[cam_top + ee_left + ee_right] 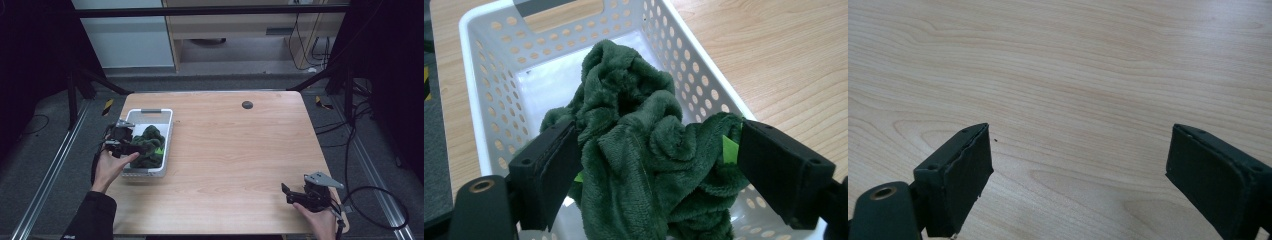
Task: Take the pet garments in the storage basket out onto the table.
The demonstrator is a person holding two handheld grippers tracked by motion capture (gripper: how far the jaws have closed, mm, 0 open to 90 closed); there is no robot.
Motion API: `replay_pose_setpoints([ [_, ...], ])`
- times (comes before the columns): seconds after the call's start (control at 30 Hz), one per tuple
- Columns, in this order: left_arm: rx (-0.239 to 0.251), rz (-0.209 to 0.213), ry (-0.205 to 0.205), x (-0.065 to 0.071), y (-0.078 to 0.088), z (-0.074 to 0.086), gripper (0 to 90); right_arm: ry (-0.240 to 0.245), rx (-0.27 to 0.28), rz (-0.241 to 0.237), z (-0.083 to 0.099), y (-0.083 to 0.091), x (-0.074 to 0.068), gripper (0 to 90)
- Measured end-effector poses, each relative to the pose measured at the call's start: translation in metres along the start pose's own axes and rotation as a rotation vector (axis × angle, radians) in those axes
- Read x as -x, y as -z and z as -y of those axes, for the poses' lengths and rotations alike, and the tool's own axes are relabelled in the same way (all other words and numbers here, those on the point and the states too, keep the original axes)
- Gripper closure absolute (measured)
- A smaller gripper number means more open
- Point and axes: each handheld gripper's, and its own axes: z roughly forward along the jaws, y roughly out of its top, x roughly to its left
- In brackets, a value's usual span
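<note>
Green plush cloth (644, 165) lay bunched inside the white perforated basket (169, 131) at the left of the wooden surface (235, 150). The left gripper (651, 165) reached into the basket, its jaws spread wide on either side of the cloth, pressing its folds without clamping. Well apart, near the front right corner, the right gripper (1078, 175) hovered with jaws released over bare wood

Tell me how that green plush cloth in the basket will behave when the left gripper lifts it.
The green plush cloth lies crumpled in soft folds, so it will probably droop and unfurl rather than hold its shape. Its fluffy pile suggests it is light and grips well. A trailing fold might snag the perforated white basket between the open left gripper jaws.
</note>
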Motion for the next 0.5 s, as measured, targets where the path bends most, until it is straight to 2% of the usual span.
replay_pose_setpoints([
  [0.13, -0.019, -0.005, -0.003, 0.0, -0.004, -0.001, 16.6, 0.014, -0.004, 0.001, 0.001, -0.002, 0.001, 10.8],
  [0.3, -0.038, -0.006, 0.016, -0.001, -0.007, -0.002, 16.7, 0.013, -0.005, 0.001, 0.0, -0.002, 0.001, 10.8],
  [0.5, -0.062, -0.007, 0.018, -0.001, -0.014, -0.003, 16.6, 0.003, -0.013, -0.006, 0.0, -0.002, 0.0, 10.7],
])
